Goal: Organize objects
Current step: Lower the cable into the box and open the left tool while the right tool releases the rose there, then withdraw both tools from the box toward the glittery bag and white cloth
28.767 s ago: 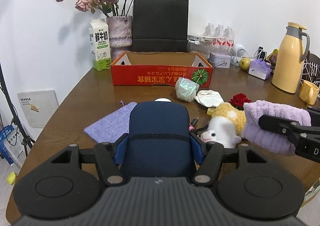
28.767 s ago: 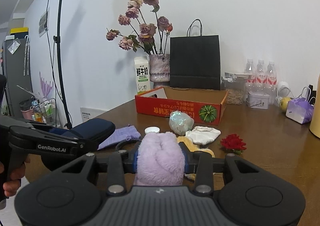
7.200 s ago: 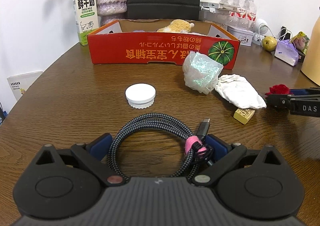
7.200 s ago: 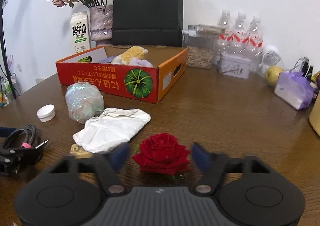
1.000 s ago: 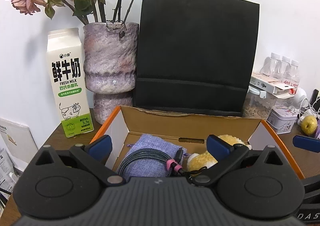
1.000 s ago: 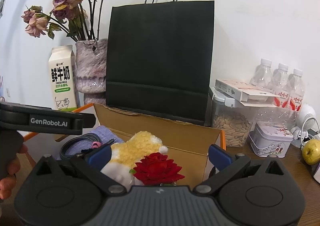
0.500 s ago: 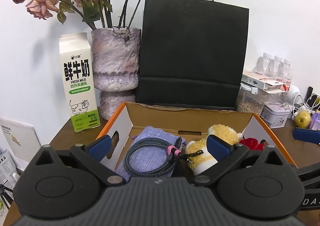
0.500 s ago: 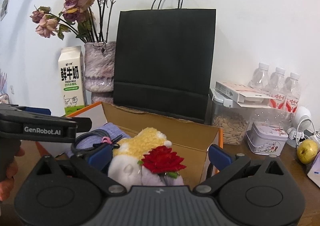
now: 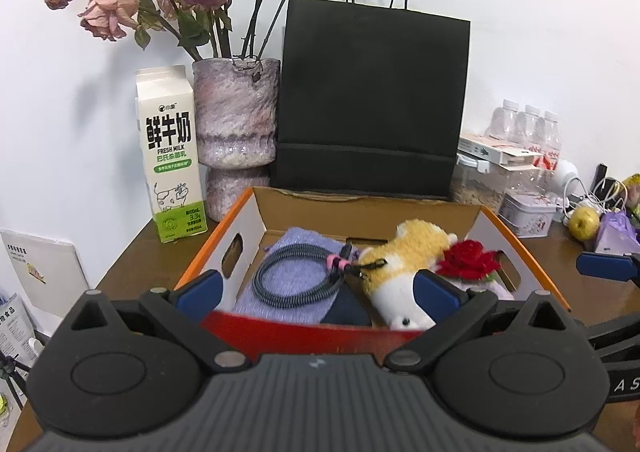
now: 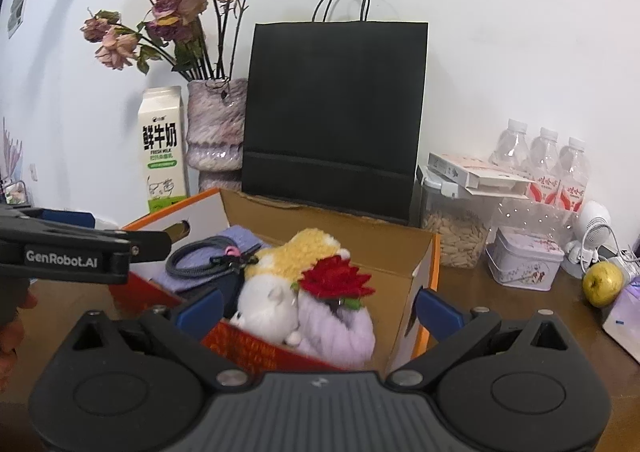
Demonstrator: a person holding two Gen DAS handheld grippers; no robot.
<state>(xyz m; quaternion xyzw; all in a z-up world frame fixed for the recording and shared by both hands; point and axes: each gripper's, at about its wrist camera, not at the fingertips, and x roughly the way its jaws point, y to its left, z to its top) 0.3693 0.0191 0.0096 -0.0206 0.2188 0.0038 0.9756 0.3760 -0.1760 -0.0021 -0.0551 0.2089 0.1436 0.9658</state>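
Observation:
An orange cardboard box (image 9: 240, 220) (image 10: 426, 264) stands before me on the wooden table. Inside lie a coiled grey cable (image 9: 298, 280) (image 10: 200, 258) on a purple knit pouch (image 9: 296, 252), a yellow and white plush toy (image 9: 404, 268) (image 10: 280, 284), a red rose (image 9: 468, 258) (image 10: 334, 278), a fluffy purple cloth (image 10: 340, 328) and a dark blue case (image 9: 346, 312). My left gripper (image 9: 316, 288) is open with nothing in it, above the box's near wall. Held over the box's near right corner, my right gripper (image 10: 318, 308) is open too.
Behind the box stand a black paper bag (image 9: 372, 100), a mottled vase (image 9: 236, 120) with dried roses and a milk carton (image 9: 170, 152). To the right are a seed jar (image 10: 452, 224), water bottles (image 10: 548, 164), a small tin (image 10: 524, 260) and a yellow-green fruit (image 10: 602, 282).
Both grippers have drawn back and up from the box. The cable and the rose now lie inside it, free of the fingers.

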